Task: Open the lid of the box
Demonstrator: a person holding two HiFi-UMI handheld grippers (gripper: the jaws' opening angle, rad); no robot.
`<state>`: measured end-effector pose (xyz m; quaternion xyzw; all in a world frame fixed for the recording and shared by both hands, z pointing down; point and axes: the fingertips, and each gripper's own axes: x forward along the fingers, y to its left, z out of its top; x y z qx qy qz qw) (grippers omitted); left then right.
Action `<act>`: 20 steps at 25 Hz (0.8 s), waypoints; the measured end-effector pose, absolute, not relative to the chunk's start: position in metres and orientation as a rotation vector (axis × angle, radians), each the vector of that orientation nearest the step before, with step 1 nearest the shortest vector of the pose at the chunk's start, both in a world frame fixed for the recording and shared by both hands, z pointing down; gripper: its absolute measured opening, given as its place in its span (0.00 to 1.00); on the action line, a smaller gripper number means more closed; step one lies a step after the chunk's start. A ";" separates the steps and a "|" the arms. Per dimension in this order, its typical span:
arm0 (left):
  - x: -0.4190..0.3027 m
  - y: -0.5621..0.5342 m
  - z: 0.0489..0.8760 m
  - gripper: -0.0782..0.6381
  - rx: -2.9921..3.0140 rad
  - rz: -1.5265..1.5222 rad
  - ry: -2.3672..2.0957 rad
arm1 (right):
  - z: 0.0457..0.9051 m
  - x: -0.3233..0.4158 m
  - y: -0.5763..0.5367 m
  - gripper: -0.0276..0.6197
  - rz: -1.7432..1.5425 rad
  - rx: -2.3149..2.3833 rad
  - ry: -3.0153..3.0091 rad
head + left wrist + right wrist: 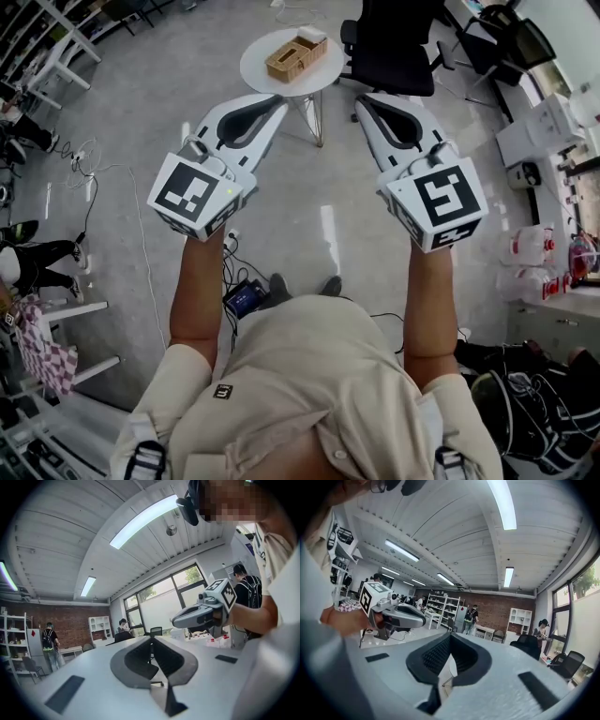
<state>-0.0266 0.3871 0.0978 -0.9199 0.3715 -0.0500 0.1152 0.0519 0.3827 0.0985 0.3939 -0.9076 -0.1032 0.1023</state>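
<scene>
A small wooden box (295, 54) sits on a round white table (255, 64) at the far end of the head view, some way ahead of both grippers. I hold both grippers raised side by side over the floor, well short of the table. My left gripper (281, 101) is shut with its tips together and nothing held. Beside it, my right gripper (361, 98) is also shut and empty. The left gripper view looks along closed jaws (151, 638) with the right gripper (206, 609) to one side. Closed jaws (450, 635) and the left gripper (393, 613) appear in the right gripper view. Neither gripper view shows the box.
A black office chair (394, 42) stands right of the table. Cables and a small device (246, 298) lie on the grey floor by my feet. White shelving (47, 56) is at the far left. Bottles (530, 248) and benches line the right side.
</scene>
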 end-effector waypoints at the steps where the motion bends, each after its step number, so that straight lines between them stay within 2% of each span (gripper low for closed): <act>1: -0.021 0.385 0.099 0.14 -2.694 -0.153 1.095 | 0.099 0.057 0.380 0.03 -0.298 1.154 -2.693; 9: 0.008 0.367 0.108 0.14 -2.694 -0.188 1.114 | 0.108 0.083 0.358 0.03 -0.242 1.123 -2.734; 20: 0.003 0.287 0.122 0.14 -2.754 -0.163 1.017 | 0.124 0.078 0.289 0.03 -0.208 1.209 -2.652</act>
